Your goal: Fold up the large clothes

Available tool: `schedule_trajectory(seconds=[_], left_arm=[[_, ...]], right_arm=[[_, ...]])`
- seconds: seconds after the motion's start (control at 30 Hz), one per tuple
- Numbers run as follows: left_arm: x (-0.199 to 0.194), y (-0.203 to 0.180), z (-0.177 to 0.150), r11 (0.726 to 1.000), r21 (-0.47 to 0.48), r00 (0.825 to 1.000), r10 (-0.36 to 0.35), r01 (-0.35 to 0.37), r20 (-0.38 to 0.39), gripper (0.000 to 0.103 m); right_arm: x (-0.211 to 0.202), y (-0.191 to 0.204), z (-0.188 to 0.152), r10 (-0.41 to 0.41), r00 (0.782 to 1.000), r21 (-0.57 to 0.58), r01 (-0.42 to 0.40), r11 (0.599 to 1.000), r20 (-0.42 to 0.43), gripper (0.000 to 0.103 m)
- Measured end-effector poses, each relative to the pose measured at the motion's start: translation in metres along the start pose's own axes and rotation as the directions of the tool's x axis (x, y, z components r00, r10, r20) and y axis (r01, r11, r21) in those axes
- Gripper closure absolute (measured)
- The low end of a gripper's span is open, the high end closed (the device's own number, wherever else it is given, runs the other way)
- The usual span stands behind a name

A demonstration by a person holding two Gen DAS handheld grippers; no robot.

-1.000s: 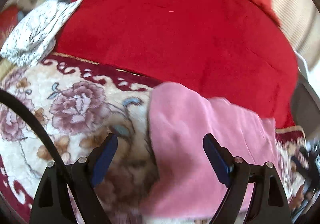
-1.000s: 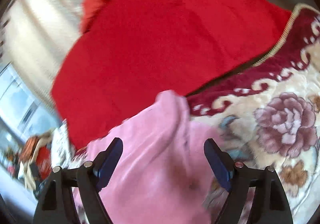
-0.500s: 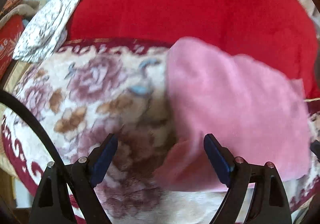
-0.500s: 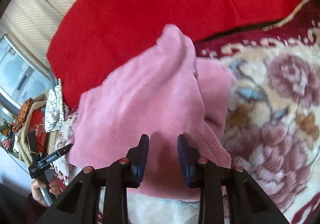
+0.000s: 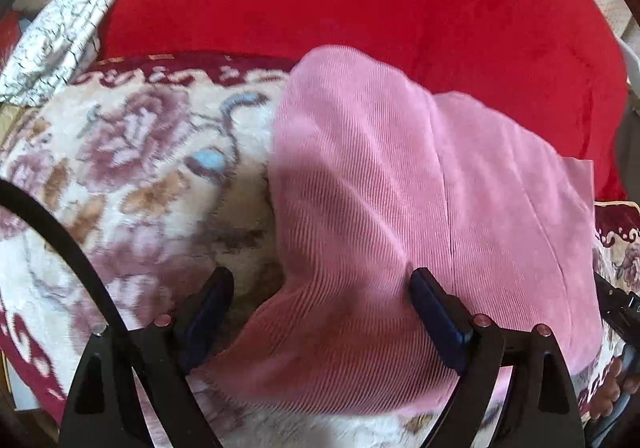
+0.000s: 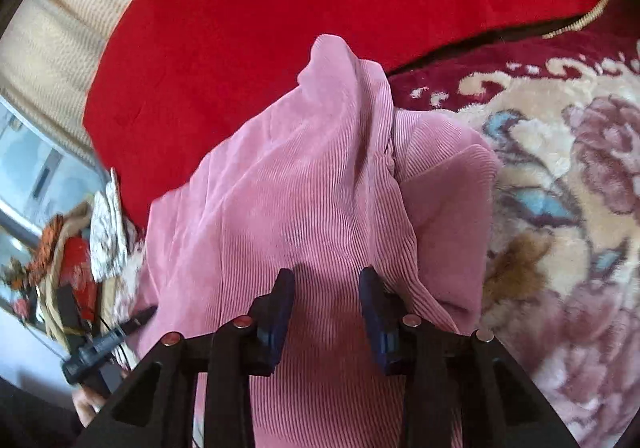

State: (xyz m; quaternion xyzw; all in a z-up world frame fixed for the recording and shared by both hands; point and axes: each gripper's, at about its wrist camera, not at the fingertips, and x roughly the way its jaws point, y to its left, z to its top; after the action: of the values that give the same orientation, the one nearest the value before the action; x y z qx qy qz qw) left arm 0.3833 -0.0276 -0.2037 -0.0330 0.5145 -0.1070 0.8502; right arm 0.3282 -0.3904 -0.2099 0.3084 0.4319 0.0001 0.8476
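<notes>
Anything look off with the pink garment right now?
Yes: the pink garment isn't flat. It lies bunched on the floral blanket, one ridge peaking toward the red cloth, with a lobe folded over on the blanket side. No damage visible.

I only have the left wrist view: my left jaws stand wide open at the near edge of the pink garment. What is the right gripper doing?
Observer: The right gripper has just closed its jaws to a narrow gap, then eased them slightly apart. Cloth of the pink garment fills the gap, but I cannot tell whether the pads pinch it.
Operator: Is it at a corner or mid-cloth?
Observer: Mid-cloth. Pink shows on both sides of the jaws and below them.
Operator: Anything folded near it?
Observer: Yes, a doubled-over flap lies just right of the jaws, toward the floral blanket.
</notes>
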Motion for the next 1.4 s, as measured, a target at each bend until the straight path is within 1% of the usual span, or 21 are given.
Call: schedule_trajectory(seconds=[0.1, 0.2, 0.27, 0.37, 0.47, 0.5, 0.6, 0.67, 0.77, 0.8, 0.83, 0.87, 0.9, 0.93, 0.97, 1.1, 1.13, 1.17, 1.23, 1.33, 1.4], left_arm=[[-0.021, 0.010, -0.008, 0.999, -0.030, 0.999, 0.020, -0.019, 0.046, 0.012], [-0.047, 0.022, -0.031, 0.998, -0.066, 0.995, 0.018, -0.011, 0.102, 0.012], [-0.056, 0.027, -0.046, 0.997, -0.084, 0.993, 0.010, 0.000, 0.114, 0.012], [-0.058, 0.027, -0.064, 0.991, -0.124, 0.994, -0.045, 0.058, 0.103, 0.012], [-0.044, 0.028, -0.070, 0.974, -0.195, 0.993, -0.109, 0.117, 0.050, 0.012], [-0.040, 0.029, -0.070, 0.967, -0.218, 0.992, -0.123, 0.129, 0.041, 0.012], [-0.036, 0.030, -0.068, 0.939, -0.297, 0.984, -0.163, 0.175, 0.064, 0.012], [-0.033, 0.035, -0.061, 0.901, -0.365, 0.971, -0.206, 0.236, 0.118, 0.012], [-0.018, 0.043, -0.052, 0.834, -0.465, 0.955, -0.261, 0.296, 0.139, 0.013], [-0.015, 0.044, -0.050, 0.824, -0.478, 0.952, -0.266, 0.306, 0.152, 0.014], [-0.013, 0.043, -0.047, 0.820, -0.477, 0.949, -0.269, 0.316, 0.167, 0.018], [-0.012, 0.040, -0.044, 0.824, -0.461, 0.944, -0.278, 0.330, 0.180, 0.041], [-0.009, 0.036, -0.040, 0.836, -0.447, 0.948, -0.270, 0.318, 0.169, 0.051], [-0.009, 0.032, -0.037, 0.850, -0.437, 0.955, -0.248, 0.295, 0.164, 0.055], [-0.008, 0.032, -0.035, 0.851, -0.433, 0.954, -0.246, 0.298, 0.175, 0.059], [-0.010, 0.032, -0.030, 0.843, -0.433, 0.943, -0.239, 0.320, 0.231, 0.058], [-0.006, 0.032, -0.030, 0.844, -0.437, 0.946, -0.234, 0.312, 0.225, 0.051], [0.001, 0.033, -0.030, 0.839, -0.444, 0.947, -0.245, 0.314, 0.207, 0.048], [0.007, 0.037, -0.032, 0.831, -0.453, 0.945, -0.260, 0.323, 0.197, 0.048], [0.008, 0.040, -0.027, 0.842, -0.426, 0.942, -0.272, 0.331, 0.195, 0.062], [0.008, 0.040, -0.025, 0.844, -0.420, 0.941, -0.272, 0.334, 0.201, 0.064]], right_arm=[[-0.016, 0.009, -0.004, -0.013, 1.000, -0.025, 0.013, 1.000, 0.022, 0.064], [-0.028, 0.024, -0.012, 0.048, 0.998, -0.040, -0.046, 0.998, 0.047, 0.063], [-0.033, 0.041, -0.020, 0.094, 0.994, -0.078, -0.089, 0.993, 0.061, 0.064], [-0.028, 0.067, -0.035, 0.128, 0.989, -0.131, -0.118, 0.984, 0.072, 0.064], [-0.001, 0.068, -0.045, 0.062, 0.998, -0.133, -0.059, 0.989, 0.015, 0.063], [0.006, 0.065, -0.049, 0.070, 0.997, -0.129, -0.067, 0.989, 0.018, 0.064], [0.007, 0.063, -0.051, 0.085, 0.996, -0.159, -0.079, 0.984, 0.030, 0.065], [0.009, 0.063, -0.051, 0.088, 0.996, -0.171, -0.082, 0.982, 0.026, 0.066], [0.012, 0.061, -0.053, 0.105, 0.994, -0.160, -0.099, 0.982, 0.030, 0.066], [0.012, 0.060, -0.054, 0.105, 0.994, -0.162, -0.098, 0.982, 0.033, 0.066], [0.012, 0.061, -0.055, 0.101, 0.994, -0.171, -0.093, 0.981, 0.038, 0.066], [0.013, 0.063, -0.055, 0.097, 0.994, -0.178, -0.088, 0.980, 0.043, 0.066], [0.011, 0.060, -0.056, 0.096, 0.994, -0.182, -0.086, 0.980, 0.047, 0.066], [0.010, 0.059, -0.057, 0.095, 0.994, -0.185, -0.084, 0.979, 0.051, 0.066], [0.009, 0.059, -0.057, 0.095, 0.994, -0.189, -0.083, 0.979, 0.054, 0.066], [0.010, 0.058, -0.059, 0.104, 0.993, -0.196, -0.089, 0.976, 0.063, 0.066], [0.009, 0.057, -0.060, 0.108, 0.992, -0.196, -0.093, 0.976, 0.065, 0.066], [0.009, 0.057, -0.060, 0.112, 0.992, -0.194, -0.097, 0.976, 0.066, 0.066], [0.009, 0.057, -0.060, 0.108, 0.992, -0.190, -0.095, 0.977, 0.059, 0.066], [0.007, 0.070, -0.052, 0.053, 0.998, -0.199, -0.048, 0.979, 0.022, 0.067], [0.001, 0.083, -0.045, 0.031, 1.000, -0.213, -0.030, 0.977, 0.002, 0.063]])
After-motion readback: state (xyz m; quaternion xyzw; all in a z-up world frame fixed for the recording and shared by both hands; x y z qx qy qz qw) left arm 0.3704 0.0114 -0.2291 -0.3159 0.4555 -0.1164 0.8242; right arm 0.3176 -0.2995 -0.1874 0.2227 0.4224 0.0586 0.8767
